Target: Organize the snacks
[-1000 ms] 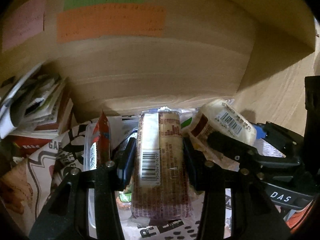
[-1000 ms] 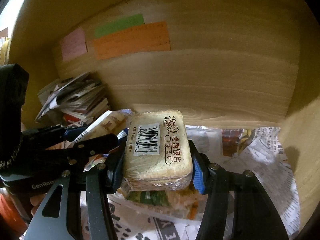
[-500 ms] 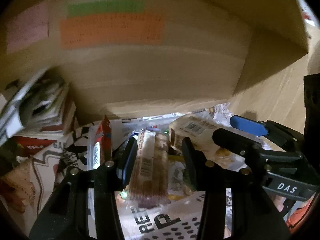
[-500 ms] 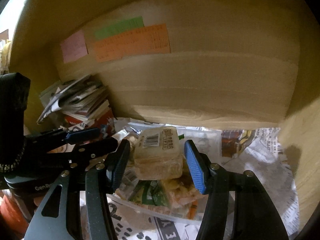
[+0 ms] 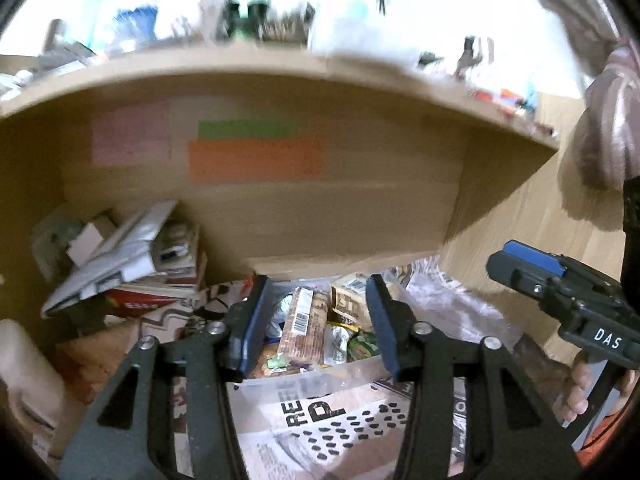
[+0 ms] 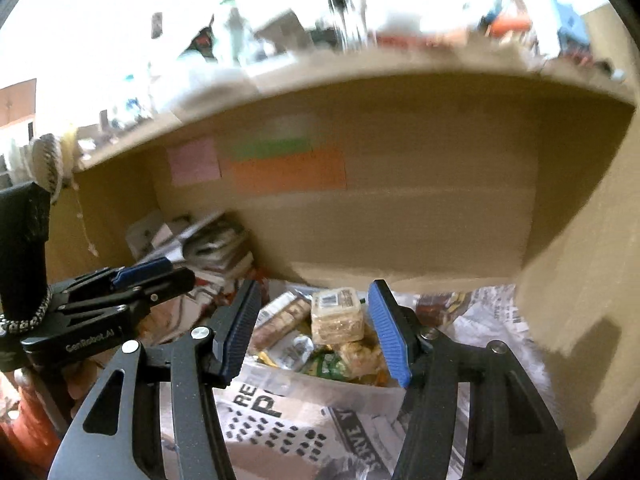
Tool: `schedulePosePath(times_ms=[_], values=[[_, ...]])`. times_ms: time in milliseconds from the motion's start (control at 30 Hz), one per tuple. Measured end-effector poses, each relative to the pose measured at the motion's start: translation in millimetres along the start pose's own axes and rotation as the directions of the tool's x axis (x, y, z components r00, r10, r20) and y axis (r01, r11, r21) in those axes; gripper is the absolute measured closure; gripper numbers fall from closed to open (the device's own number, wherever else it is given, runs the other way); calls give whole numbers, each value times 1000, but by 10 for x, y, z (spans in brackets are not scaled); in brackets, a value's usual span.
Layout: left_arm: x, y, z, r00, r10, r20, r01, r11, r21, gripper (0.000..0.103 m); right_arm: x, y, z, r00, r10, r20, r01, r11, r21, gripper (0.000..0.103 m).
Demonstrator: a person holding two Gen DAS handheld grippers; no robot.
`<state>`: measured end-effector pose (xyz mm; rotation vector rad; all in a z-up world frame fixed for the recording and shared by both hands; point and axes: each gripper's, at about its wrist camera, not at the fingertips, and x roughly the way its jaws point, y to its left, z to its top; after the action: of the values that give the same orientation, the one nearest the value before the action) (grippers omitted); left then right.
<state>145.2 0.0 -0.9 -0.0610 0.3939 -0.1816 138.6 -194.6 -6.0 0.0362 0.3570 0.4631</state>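
Now both grippers are out of the snack tub and empty. The left gripper (image 5: 316,320) has its jaws spread, and they have just been opening wider; nothing sits between them. The right gripper (image 6: 314,328) also has its jaws apart with nothing pinched.

Both snacks lie in the clear plastic tub (image 5: 304,380) on the newspaper (image 5: 332,428), under the wooden shelf (image 5: 256,72). From the left wrist view, the long biscuit pack with a barcode (image 5: 302,326) lies near the middle of the tub, pointing toward 12 o'clock. From the right wrist view, the square toast pack (image 6: 338,316) sits on top of the pile, a little toward 1 o'clock from the long pack. It looks tilted, not flat.

I think the step now is to pull back and go find the next snack. To do it well, lift both grippers straight out and away from the tub, so the jaws do not catch a wrapper and drag it out. Keep the jaws wide while leaving. Keep the two grippers apart, since each one shows close at the other's side. Watch the shelf edge above at 12 o'clock and do not bump it. The stack of papers (image 5: 132,252) at 9 o'clock looks loose, so stay clear of it.
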Motion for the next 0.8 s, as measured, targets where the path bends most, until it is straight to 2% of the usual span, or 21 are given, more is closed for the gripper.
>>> schedulePosePath(times_ms=[167, 333, 500, 600, 733, 800], values=[[-519, -27, -17, 995, 42, 90, -43, 999, 3, 34, -326, 124, 20, 998, 0, 59, 0, 1000, -4, 49], [-837, -76, -44, 990, 53, 132, -53, 999, -2, 25, -565, 274, 4, 994, -14, 104, 17, 999, -32, 35], [-1013, -111, -74, 985, 71, 156, -73, 997, 6, 9, -724, 375, -31, 989, -34, 146, 40, 999, -34, 19], [-1085, -123, -100, 982, 84, 167, -86, 996, 3, 3, -781, 392, -54, 987, -42, 157, 48, 998, -32, 13], [-1144, -121, -112, 979, 96, 177, -98, 995, -1, 2, -818, 422, -88, 983, -62, 173, 69, 997, -33, 2], [-1151, -119, -113, 979, 102, 179, -103, 995, -1, 2, -828, 436, -93, 982, -61, 179, 68, 997, -34, 1]])
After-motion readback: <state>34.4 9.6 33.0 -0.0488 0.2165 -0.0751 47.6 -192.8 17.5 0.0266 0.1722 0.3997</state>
